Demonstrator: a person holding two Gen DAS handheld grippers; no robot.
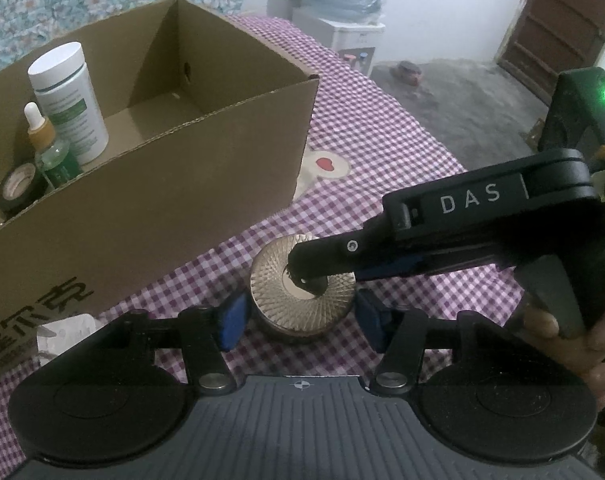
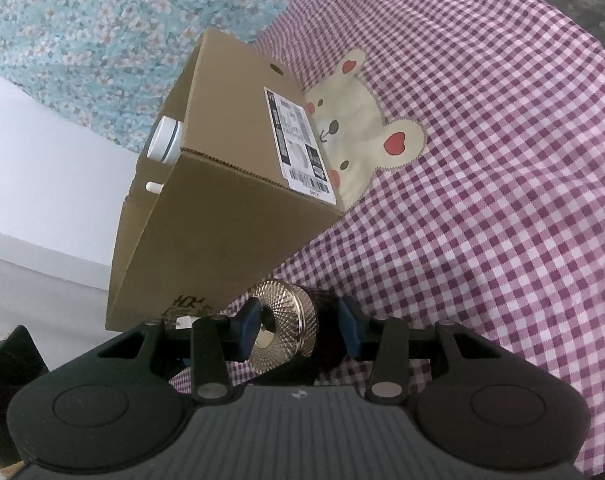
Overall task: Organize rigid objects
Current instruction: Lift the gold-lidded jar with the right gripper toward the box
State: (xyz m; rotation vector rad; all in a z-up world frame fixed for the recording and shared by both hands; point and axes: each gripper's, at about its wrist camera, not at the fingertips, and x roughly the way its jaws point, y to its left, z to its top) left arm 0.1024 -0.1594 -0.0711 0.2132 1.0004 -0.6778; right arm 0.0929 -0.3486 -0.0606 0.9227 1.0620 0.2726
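A squat dark jar with a ribbed gold lid (image 1: 274, 292) hovers just over the purple checked cloth (image 1: 382, 140). My right gripper (image 1: 308, 276) reaches in from the right and is shut on the jar, one finger on the lid's centre and the other under its base. The right wrist view shows the jar (image 2: 290, 320) sideways between that gripper's (image 2: 298, 326) blue pads. My left gripper (image 1: 302, 320) straddles the jar, its blue pads (image 1: 234, 320) close to both sides with a thin gap showing. The open cardboard box (image 1: 162, 184) stands to the left.
The box holds a white bottle (image 1: 68, 100), a dropper bottle (image 1: 46, 148) and a tape roll (image 1: 20, 188). A white packet (image 1: 62, 332) lies at its near corner. A bear patch (image 2: 362, 132) is sewn on the cloth. A water dispenser (image 1: 342, 36) and a door (image 1: 562, 20) stand beyond.
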